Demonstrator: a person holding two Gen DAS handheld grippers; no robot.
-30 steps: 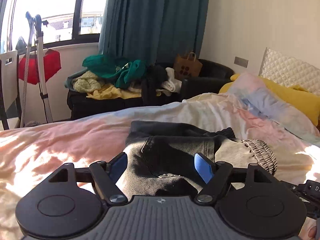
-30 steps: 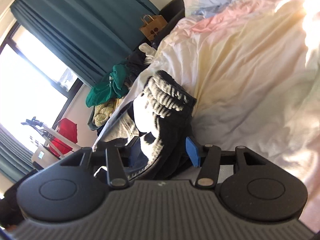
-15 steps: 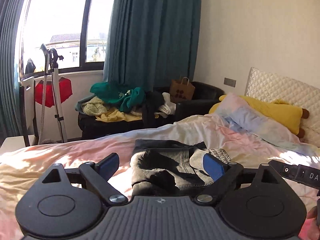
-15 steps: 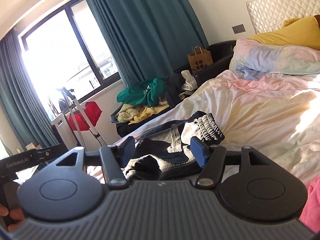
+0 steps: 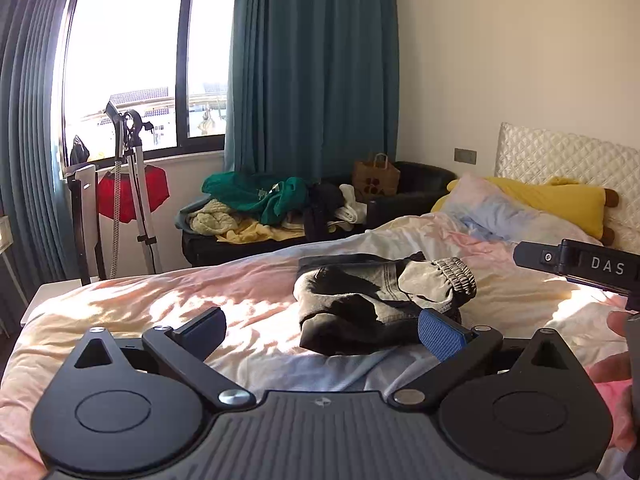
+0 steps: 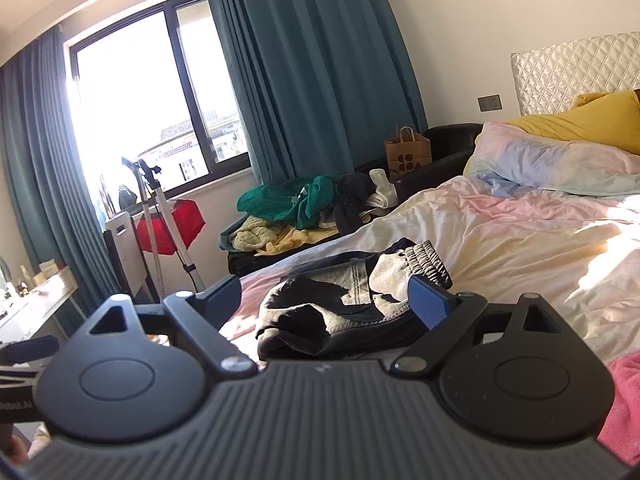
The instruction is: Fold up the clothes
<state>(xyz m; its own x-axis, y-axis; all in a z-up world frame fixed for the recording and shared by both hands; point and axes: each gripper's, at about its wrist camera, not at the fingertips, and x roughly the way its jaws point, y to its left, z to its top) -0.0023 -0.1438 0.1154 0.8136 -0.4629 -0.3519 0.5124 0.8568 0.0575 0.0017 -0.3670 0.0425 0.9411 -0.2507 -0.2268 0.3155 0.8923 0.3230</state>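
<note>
Dark grey jeans point(image 5: 380, 300) with a ribbed elastic waistband lie folded in a bundle on the pastel duvet point(image 5: 240, 292). My left gripper point(image 5: 322, 330) hovers in front of the bundle, its jaws opening wide, with nothing pressed between the blue pads point(image 5: 440, 336). My right gripper point(image 6: 326, 300) is likewise drawn back from the jeans point(image 6: 320, 320), jaws opening and not touching the cloth. A black bar of the right gripper point(image 5: 580, 266) and a hand point(image 5: 616, 360) show at the right edge of the left wrist view.
A black couch holds a heap of clothes point(image 5: 260, 208) and a paper bag point(image 5: 376, 178) beyond the bed. Pillows point(image 5: 520, 216) lie at the headboard. A steamer stand point(image 5: 128, 184) is by the window. A pink cloth point(image 6: 624, 400) lies near right, a white desk point(image 6: 36, 304) left.
Both grippers let go of the jeans, opened wider and drew back and upward. The right one rolled upright. The jeans now rest farther ahead on the duvet.
</note>
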